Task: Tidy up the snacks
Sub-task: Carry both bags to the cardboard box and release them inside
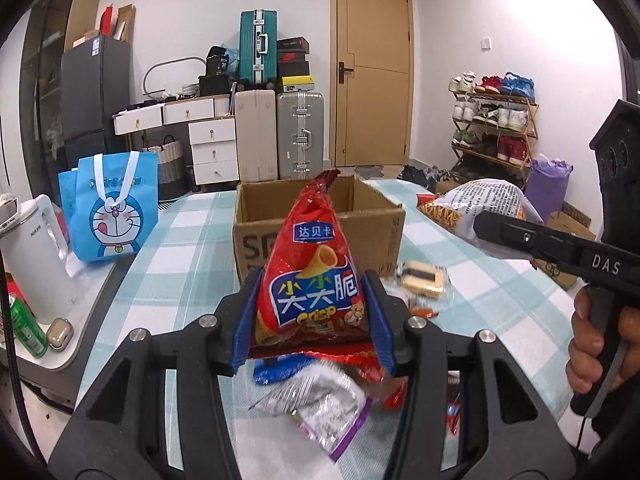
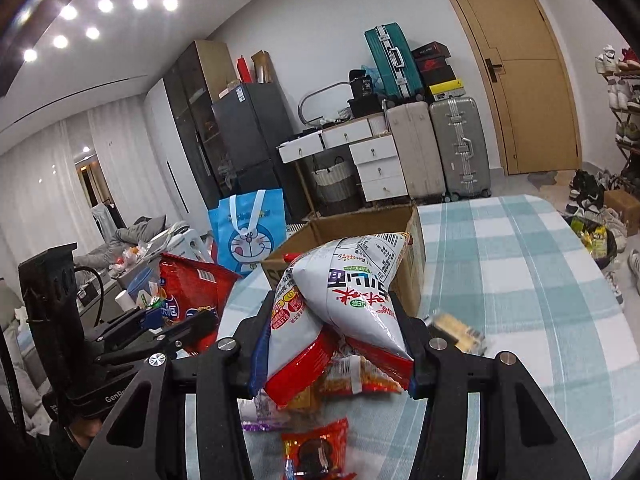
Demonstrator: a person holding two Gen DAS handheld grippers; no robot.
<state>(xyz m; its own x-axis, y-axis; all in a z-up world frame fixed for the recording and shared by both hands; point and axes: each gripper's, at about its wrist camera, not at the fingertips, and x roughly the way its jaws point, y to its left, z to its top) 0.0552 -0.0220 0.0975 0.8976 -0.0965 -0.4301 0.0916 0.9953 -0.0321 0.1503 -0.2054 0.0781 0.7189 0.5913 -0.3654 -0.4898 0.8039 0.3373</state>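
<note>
Loose packets under my fingers are the hard part: left wrist view shows a silver-and-purple wrapper (image 1: 320, 408) blurred and partly behind the left gripper (image 1: 314, 320), plus red and blue scraps I can't separate or count. Right wrist view shows one red packet with a dark round snack (image 2: 314, 454), cut off at the bottom edge.

Left fingers (image 1: 246, 320) are pinched on one red cone-crisp bag (image 1: 316, 264), held upright in front of the box. Right gripper (image 2: 334, 340) fingers (image 2: 416, 356) are clamped on one white-and-red bag (image 2: 344, 304); its lower corner is hidden behind them. Both bags are off the table (image 1: 500, 300).

One cardboard box (image 1: 316, 220), open top; contents not visible from either view. One small wrapped biscuit (image 1: 424, 278) lies just right of it, motion-blurred in both.

Left view only: a hand (image 1: 592, 344) on the right gripper's handle, one green can (image 1: 26, 326), one white kettle (image 1: 36, 256). Right view only: the red bag's back with barcode. Blue cartoon tote (image 2: 250, 232) shows in both.
</note>
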